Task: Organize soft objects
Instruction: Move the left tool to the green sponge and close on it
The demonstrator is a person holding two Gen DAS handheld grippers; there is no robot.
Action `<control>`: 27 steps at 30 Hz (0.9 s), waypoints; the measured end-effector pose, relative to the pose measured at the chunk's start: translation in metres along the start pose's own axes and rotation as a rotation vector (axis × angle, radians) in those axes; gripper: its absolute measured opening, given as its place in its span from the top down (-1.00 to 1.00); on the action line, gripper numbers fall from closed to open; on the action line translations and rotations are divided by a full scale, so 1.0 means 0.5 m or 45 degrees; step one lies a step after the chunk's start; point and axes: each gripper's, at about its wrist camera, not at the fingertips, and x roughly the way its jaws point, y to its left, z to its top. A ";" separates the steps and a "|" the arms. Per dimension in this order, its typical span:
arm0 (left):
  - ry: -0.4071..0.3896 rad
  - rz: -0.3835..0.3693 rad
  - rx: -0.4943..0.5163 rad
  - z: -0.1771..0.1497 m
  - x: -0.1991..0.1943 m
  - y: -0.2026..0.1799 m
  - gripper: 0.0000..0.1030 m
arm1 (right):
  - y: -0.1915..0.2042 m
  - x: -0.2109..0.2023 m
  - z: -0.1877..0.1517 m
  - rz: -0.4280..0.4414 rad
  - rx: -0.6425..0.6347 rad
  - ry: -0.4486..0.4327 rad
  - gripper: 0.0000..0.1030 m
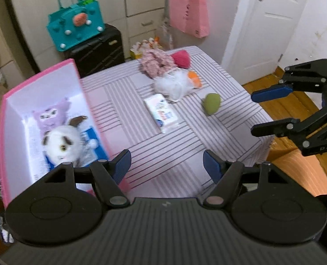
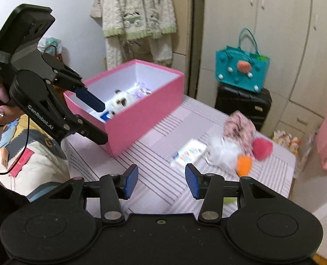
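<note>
Pink box [image 1: 42, 81] — stands on the left part of the striped tabletop [image 1: 163, 154], open at the top. Inside lie a white plush dog [image 1: 62, 141] and a purple plush [image 1: 51, 114], touching each other.

Left tool [image 1: 166, 165] — released, jaws spread wide, nothing between them. It hangs over the near edge of the tabletop, its left finger just beside the box's near corner.

Right tool [image 2: 161, 182] — released, jaws apart and empty, over the near right side of the tabletop, well apart from the box.

Loose soft items, all ahead of both tools on the tabletop:
- tissue pack [image 1: 162, 112], flat, mid-tabletop;
- green ball [image 1: 211, 103], to the right of the pack and apart from it;
- white fluffy item [image 1: 174, 84] with an orange part [image 1: 195, 78], just behind the pack;
- pink floral fabric [image 1: 154, 63] and a red pompom [image 1: 182, 58], at the far edge, touching the white item.
</note>
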 end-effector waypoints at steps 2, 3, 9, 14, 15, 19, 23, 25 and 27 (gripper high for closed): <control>0.006 -0.044 -0.001 0.004 0.021 -0.009 -0.38 | -0.019 0.006 -0.018 -0.003 0.030 0.013 -0.02; 0.004 -0.067 0.000 0.006 0.031 -0.015 -0.38 | -0.027 0.008 -0.027 -0.004 0.044 0.017 -0.02; -0.019 -0.139 0.000 0.027 0.086 -0.039 -0.38 | -0.098 0.022 -0.063 -0.014 0.117 0.017 -0.03; -0.018 -0.167 0.003 0.045 0.138 -0.057 -0.38 | -0.155 0.041 -0.089 -0.007 0.179 0.036 -0.03; -0.018 -0.177 -0.002 0.048 0.148 -0.060 -0.38 | -0.165 0.046 -0.092 -0.005 0.189 0.038 -0.03; -0.006 -0.254 -0.034 0.055 0.195 -0.070 -0.38 | -0.207 0.065 -0.114 -0.014 0.222 0.010 -0.03; -0.003 -0.303 -0.054 0.060 0.244 -0.083 -0.38 | -0.242 0.087 -0.136 -0.040 0.223 -0.038 -0.03; -0.020 -0.310 -0.058 0.061 0.265 -0.090 -0.38 | -0.263 0.105 -0.144 -0.048 0.239 -0.037 -0.03; -0.040 -0.309 -0.064 0.063 0.285 -0.097 -0.38 | -0.279 0.119 -0.149 -0.067 0.249 -0.039 -0.03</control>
